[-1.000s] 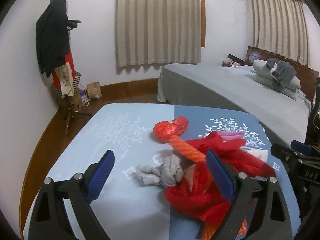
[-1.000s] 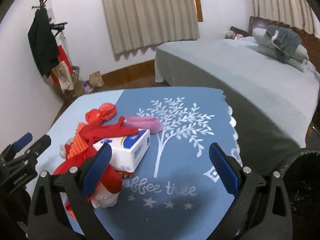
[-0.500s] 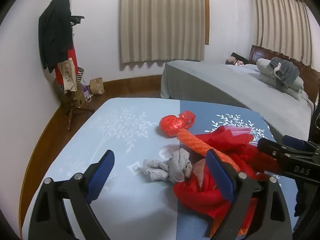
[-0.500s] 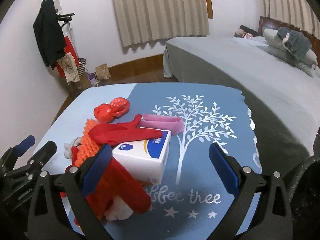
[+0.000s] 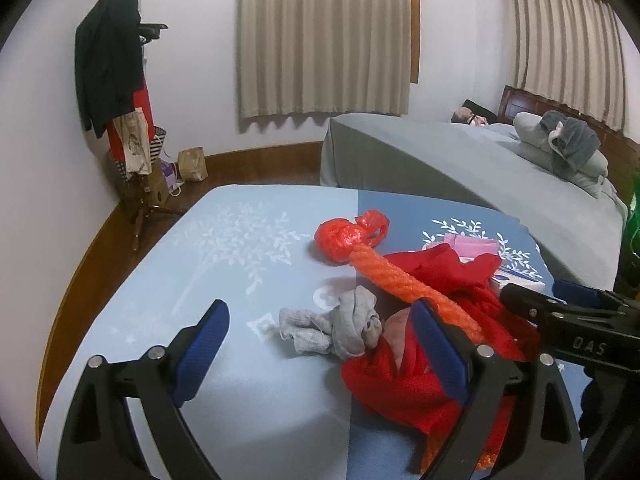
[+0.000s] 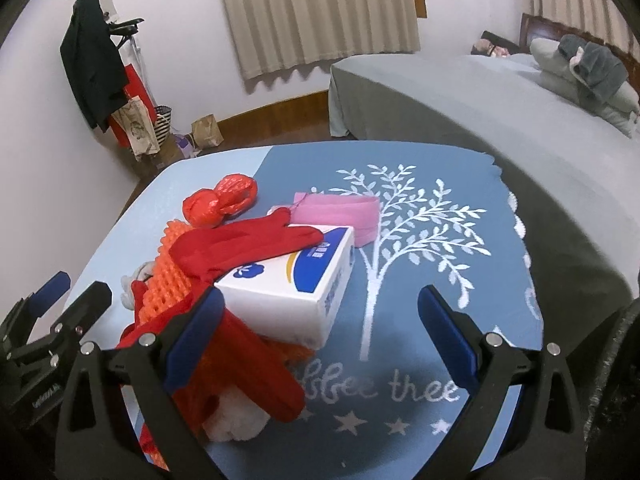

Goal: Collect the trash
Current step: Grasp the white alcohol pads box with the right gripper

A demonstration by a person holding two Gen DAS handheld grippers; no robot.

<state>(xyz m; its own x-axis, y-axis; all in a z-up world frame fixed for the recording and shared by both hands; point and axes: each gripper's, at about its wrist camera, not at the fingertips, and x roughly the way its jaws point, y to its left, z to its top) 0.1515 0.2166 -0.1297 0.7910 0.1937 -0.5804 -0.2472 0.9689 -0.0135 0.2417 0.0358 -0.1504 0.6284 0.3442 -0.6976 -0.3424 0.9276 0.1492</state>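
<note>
A pile of trash lies on the blue tablecloth (image 5: 240, 240): a knotted red plastic bag (image 5: 344, 236) (image 6: 220, 204), an orange foam net (image 5: 404, 280) (image 6: 168, 276), red cloth (image 5: 404, 384) (image 6: 240, 248), a grey rag (image 5: 344, 328), a white and blue tissue box (image 6: 292, 292) and a pink cloth (image 6: 344, 216). My left gripper (image 5: 320, 340) is open and empty, with the grey rag between its fingers. My right gripper (image 6: 320, 324) is open and empty, just in front of the tissue box.
A grey bed (image 5: 460, 160) stands behind the table on the right. A coat stand (image 5: 116, 92) with clothes and bags stands at the back left by the wall. A black bin edge (image 6: 616, 380) shows at the right of the right wrist view.
Both grippers have moved closer to the pile and a little higher. The tissue box and the grey rag look larger. Both stay open.
</note>
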